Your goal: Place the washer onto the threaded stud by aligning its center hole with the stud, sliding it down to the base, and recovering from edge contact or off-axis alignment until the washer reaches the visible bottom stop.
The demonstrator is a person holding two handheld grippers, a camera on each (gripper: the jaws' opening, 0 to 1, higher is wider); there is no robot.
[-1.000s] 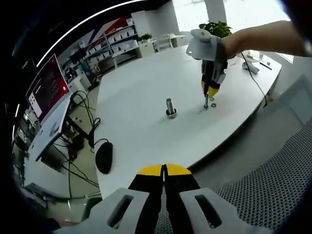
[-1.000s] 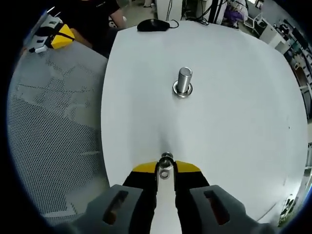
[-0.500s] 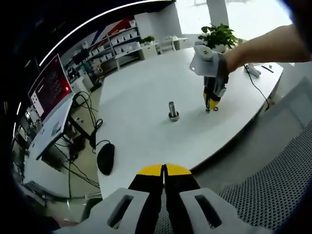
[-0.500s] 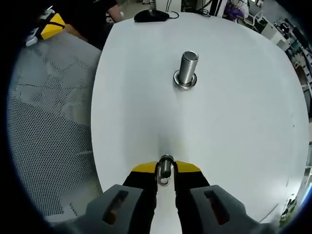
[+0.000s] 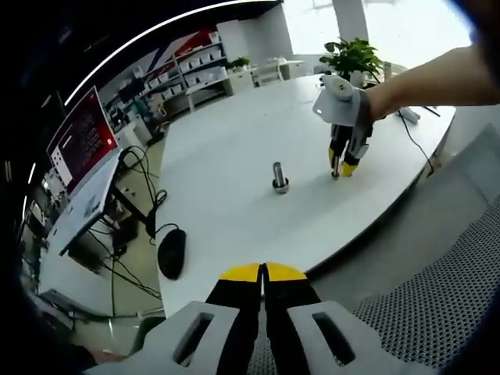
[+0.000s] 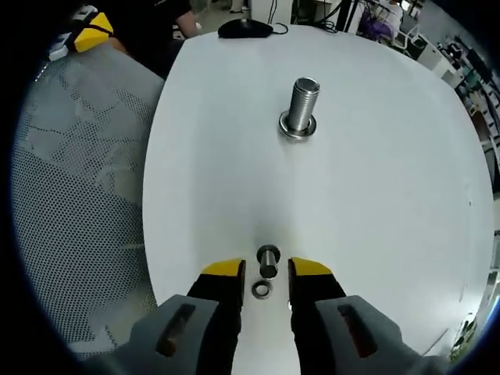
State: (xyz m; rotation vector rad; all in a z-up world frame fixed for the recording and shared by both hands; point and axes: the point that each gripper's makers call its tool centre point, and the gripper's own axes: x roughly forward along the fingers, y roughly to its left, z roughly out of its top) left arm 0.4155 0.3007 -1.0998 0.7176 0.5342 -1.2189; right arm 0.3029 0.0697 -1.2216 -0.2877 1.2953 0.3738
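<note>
Right gripper is standing spread, straddling a short steel stud and a small flat silver ring washer lying just beside it, near the white round table's edge, likely lining up a pick. Left gripper is pressed together, hanging off-table. A larger threaded steel stud with base collar is standing mid-table.

The stud is viewed from afar, off the table edge, in the left gripper view; steeply and closely in the right gripper view. Both are shared.
</note>
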